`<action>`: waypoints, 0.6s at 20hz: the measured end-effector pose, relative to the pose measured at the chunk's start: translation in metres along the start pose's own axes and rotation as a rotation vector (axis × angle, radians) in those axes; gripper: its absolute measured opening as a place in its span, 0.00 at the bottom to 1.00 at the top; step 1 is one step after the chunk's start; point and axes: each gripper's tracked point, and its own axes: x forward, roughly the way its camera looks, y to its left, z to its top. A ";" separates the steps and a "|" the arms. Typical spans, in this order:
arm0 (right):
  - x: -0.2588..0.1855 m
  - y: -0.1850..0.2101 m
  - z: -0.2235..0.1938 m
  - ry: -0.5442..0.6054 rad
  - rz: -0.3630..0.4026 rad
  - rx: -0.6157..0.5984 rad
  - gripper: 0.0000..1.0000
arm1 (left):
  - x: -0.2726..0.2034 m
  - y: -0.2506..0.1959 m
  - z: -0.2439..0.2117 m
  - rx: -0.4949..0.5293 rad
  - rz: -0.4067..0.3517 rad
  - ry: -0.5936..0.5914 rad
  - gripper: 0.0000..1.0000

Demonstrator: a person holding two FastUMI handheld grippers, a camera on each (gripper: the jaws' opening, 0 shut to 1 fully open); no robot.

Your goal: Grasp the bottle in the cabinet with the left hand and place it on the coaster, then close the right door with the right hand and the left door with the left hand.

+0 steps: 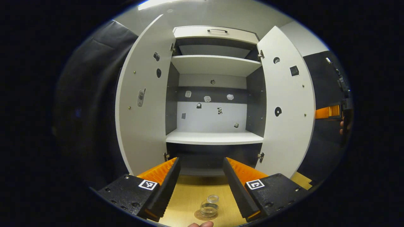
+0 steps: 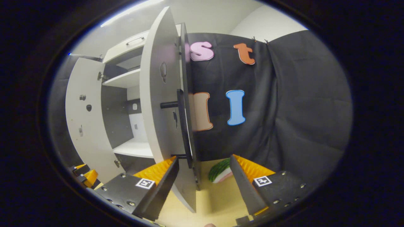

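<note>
Clear little glass bottle already sits on the round coaster, between the left gripper's open, empty jaws. Right gripper also open; 2 white cabinet doors left.

Clear glass bottle (glossy) on matt wooden table.

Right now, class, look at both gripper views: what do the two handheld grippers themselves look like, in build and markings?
Each gripper has two long flat fingers with ribbed inner faces, set on black blocks with small screws. Each block carries a square black-and-white tag. This holds for the left gripper and the right gripper. In the left gripper view, the right gripper appears far off at the edge, held by a hand.
</note>
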 end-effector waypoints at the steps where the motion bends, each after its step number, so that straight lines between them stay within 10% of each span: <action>1: 0.000 0.002 0.000 -0.006 0.005 -0.008 0.98 | -0.001 0.003 -0.001 0.001 0.006 0.006 0.87; 12: 0.009 0.063 -0.004 -0.010 0.158 -0.024 0.97 | -0.014 0.019 0.005 -0.006 0.008 0.002 0.87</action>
